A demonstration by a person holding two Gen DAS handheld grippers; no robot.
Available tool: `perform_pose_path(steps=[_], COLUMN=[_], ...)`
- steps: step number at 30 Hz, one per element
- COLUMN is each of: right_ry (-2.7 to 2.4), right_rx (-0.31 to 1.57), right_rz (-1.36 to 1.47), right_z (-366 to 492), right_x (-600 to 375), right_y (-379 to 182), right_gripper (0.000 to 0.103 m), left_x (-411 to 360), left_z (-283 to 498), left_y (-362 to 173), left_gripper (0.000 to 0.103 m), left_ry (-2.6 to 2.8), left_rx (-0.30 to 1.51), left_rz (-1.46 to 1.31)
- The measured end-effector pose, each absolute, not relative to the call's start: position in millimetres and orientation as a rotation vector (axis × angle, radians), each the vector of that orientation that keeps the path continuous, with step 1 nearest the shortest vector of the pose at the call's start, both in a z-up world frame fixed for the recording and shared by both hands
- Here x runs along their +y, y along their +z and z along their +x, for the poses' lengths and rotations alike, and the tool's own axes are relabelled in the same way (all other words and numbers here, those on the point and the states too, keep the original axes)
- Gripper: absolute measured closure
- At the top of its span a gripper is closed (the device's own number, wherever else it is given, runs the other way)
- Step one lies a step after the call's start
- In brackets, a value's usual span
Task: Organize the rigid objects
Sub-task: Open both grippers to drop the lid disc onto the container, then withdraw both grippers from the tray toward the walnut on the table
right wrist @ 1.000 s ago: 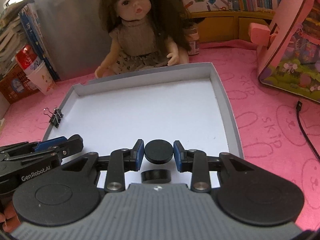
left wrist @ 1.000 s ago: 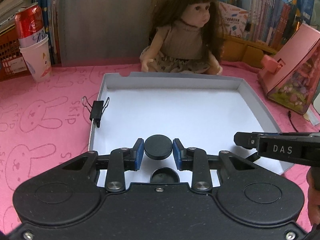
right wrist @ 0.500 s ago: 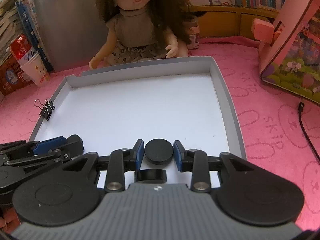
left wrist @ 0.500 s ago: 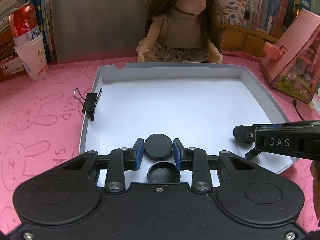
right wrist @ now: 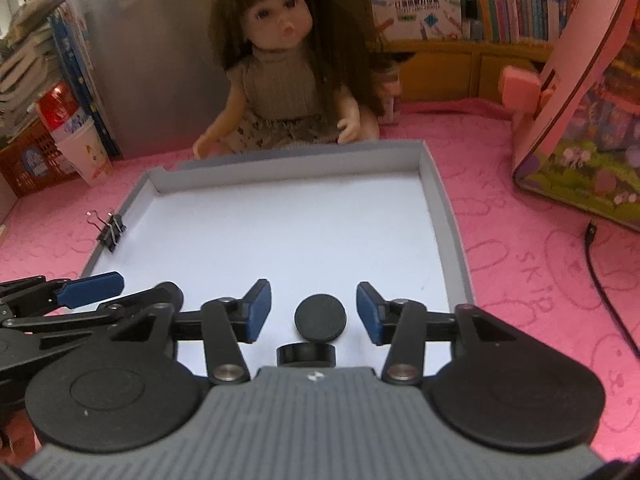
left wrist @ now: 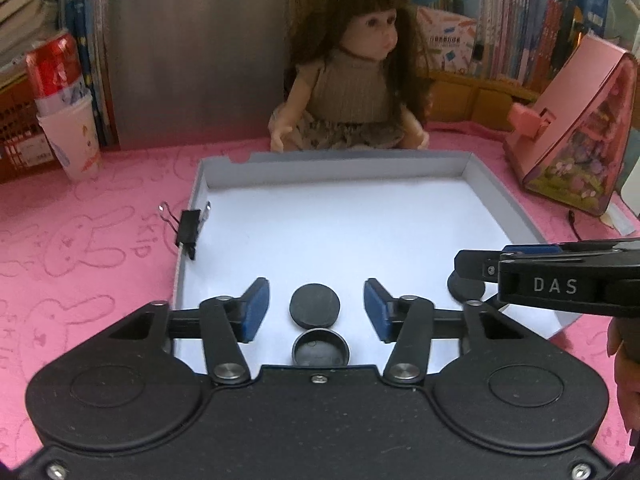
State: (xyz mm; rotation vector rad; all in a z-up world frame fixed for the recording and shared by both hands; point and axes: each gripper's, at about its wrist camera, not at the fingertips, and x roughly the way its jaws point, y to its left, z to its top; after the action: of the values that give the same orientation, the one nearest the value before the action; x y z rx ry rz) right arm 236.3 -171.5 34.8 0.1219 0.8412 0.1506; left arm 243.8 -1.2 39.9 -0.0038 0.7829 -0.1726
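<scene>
A black disc (left wrist: 315,305) is seen lying flat on the white floor of a shallow grey tray (left wrist: 496,204), close to the tray's near edge, with a second black round piece (left wrist: 320,347) touching it on the near side (a hollow cap, to judge from the left wrist view). The left gripper (left wrist: 316,309) is placed around the disc: its jaws are opening, and clear white floor is visible between each blue pad and the disc, so nothing is being pressed. In the right wrist view a like black disc (right wrist: 320,317) is shown, also by the near edge of the tray (right wrist: 448,216), with a low black piece (right wrist: 306,354) just behind it; the right gripper (right wrist: 314,312) is set around it, its jaws opening too, both pads standing apart from the disc. The two grippers are held side by side, each one's fingers being caught at the edge of the other's view. A black binder clip (left wrist: 189,229) is clipped onto the tray's left wall. The tray is carried by a pink table cover (left wrist: 80,248) printed with rabbits. Beyond the tray's far edge a doll (left wrist: 352,80) is seated, a paper cup (left wrist: 72,136) holding a red can (left wrist: 54,66) stands towards the far left, and a pink toy house (left wrist: 576,132) is placed at the right.
</scene>
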Motion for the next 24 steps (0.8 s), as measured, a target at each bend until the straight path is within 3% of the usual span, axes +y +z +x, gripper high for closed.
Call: perform_pose_path(steps=[9, 11, 13, 24], right_ry=[0.188, 0.200, 0.211, 0.258], right_rx=[0.734, 0.712, 0.689, 0.582], right_rz=[0.126, 0.130, 0.127, 0.059], right_z=[202.8, 193.4, 182.3, 119.6], right_x=[-179.4, -181.8, -182.8, -184.7], right_y=[61.9, 67.4, 71.9, 78.4], right_gripper=[0.021, 0.019, 0.019, 0.014], left_x=[5.4, 6.2, 7.7, 6.7], left_z=[202.7, 188.9, 172.9, 95.6], left_y=[64.4, 69.1, 73.3, 82.3], left_gripper=[0.041, 0.041, 0.034, 0.030], left_ry=[-0.203, -0.208, -0.208, -0.230], left_rx=[0.713, 0.691, 0.667, 0.570], left_rz=[0.004, 0.007, 0.005, 0.011])
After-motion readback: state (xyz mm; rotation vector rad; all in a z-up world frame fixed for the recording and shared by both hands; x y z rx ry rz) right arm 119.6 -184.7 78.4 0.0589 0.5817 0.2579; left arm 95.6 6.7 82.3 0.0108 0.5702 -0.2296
